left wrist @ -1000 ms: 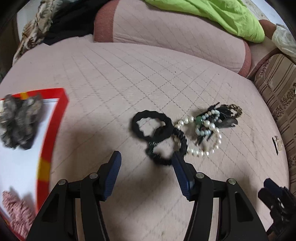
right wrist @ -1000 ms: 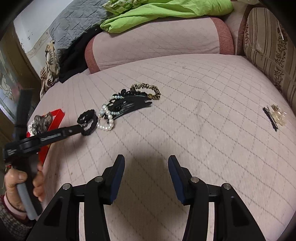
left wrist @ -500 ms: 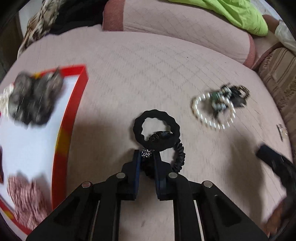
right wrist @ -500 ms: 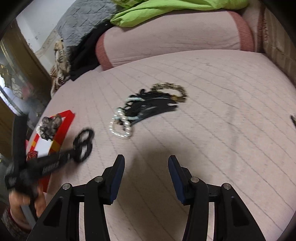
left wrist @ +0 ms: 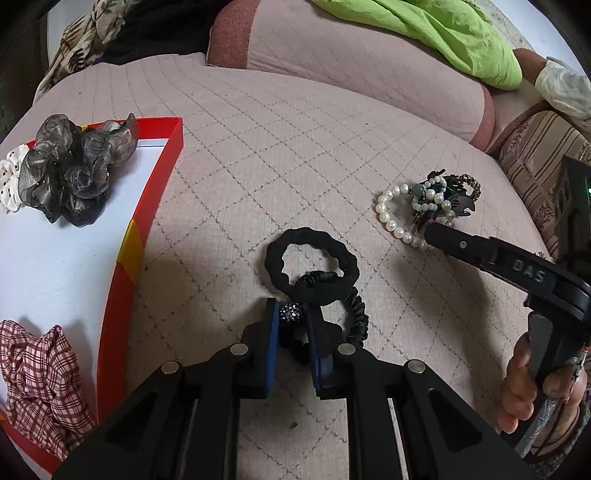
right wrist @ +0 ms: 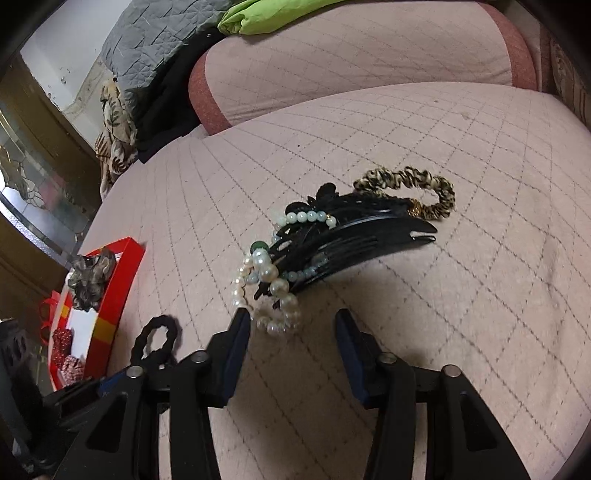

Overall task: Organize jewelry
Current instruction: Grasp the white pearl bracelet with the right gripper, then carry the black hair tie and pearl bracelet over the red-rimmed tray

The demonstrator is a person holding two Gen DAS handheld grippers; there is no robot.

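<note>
My left gripper is shut on a pair of black hair ties, one with a small sparkly bead, held just above the pink quilted cushion. They also show in the right wrist view. My right gripper is open, its fingertips right in front of a pearl bracelet tangled with a black hair comb and a leopard-print scrunchie. The same pile shows in the left wrist view. A red-rimmed white tray lies at left.
The tray holds a grey organza scrunchie and a red checked scrunchie. A pink bolster with a green cloth lies behind. A striped cushion is at the right.
My left gripper closed on the black hair ties and carried them left, away from the pile. My right gripper moved forward to the pearl bracelet, still open.
</note>
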